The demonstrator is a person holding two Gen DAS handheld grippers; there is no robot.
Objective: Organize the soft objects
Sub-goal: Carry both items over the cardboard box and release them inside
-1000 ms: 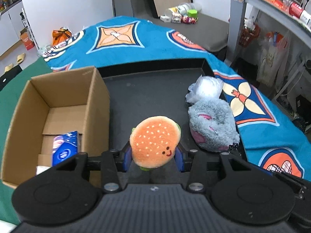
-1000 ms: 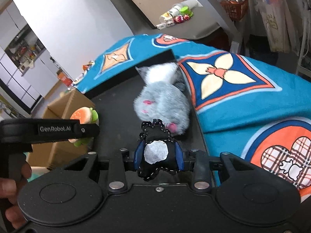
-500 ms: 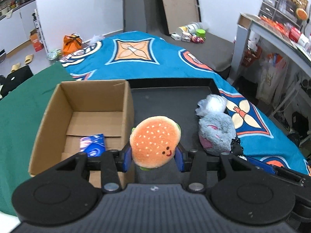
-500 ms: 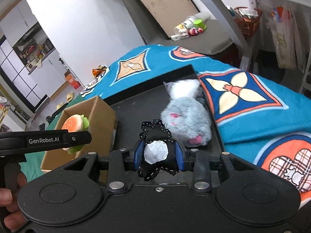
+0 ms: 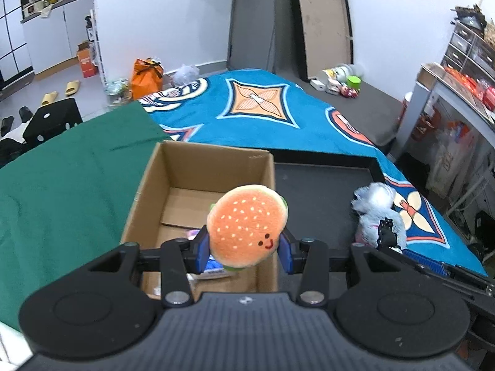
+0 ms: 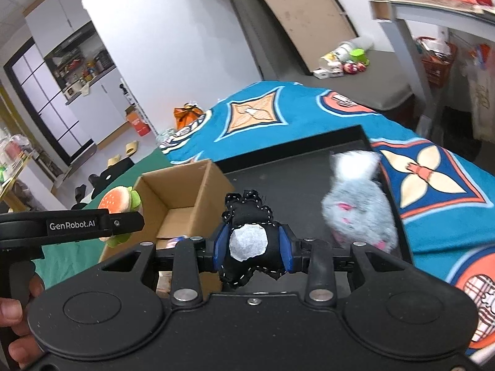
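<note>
Blue quilt (image 5: pixel 272 114) | left gripper (image 5: pixel 246 249) clamps burger plush (image 5: pixel 247 227) | right gripper (image 6: pixel 252 247) clamps black plush (image 6: pixel 249 238)

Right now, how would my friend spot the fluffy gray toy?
Find the black tray beside the box. The gray toy lies along the tray's right edge, by the blue blanket. It is the only furry one, and nothing grips it.

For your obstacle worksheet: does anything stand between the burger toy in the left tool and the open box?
Nothing visible does. The burger, gripped in the left tool, hangs over the box, whose top is open. Only a blue packet lies inside.
</note>
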